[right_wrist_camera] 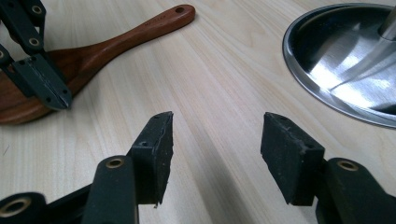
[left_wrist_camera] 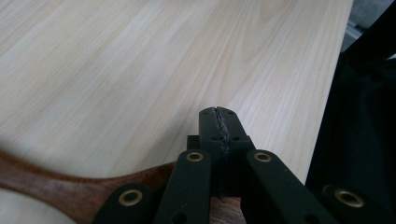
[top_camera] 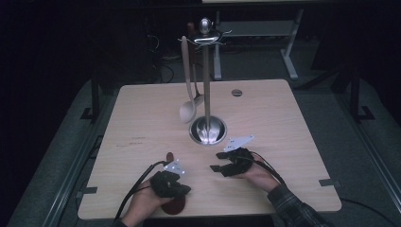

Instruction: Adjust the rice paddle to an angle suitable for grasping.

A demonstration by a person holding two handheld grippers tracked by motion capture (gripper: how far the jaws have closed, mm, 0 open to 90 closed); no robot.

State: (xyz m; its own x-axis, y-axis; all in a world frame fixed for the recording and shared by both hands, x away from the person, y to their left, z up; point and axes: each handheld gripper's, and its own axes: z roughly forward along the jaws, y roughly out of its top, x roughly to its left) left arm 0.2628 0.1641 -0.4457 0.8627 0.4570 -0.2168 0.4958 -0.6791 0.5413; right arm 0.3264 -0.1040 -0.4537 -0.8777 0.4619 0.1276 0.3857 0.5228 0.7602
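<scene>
The dark wooden spatula (right_wrist_camera: 88, 56) is seen flat on the counter (top_camera: 142, 118), blade under the pressed-together left claw (right_wrist_camera: 58, 100), handle running toward the utensil stand (top_camera: 207, 127); the right claw (right_wrist_camera: 215, 149), spread and empty, is placed just beside the handle.

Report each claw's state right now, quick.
Left claw: shut, over the dark wooden spatula; whether it grips it cannot be told.
Right claw: open, nothing between its jaws.
</scene>
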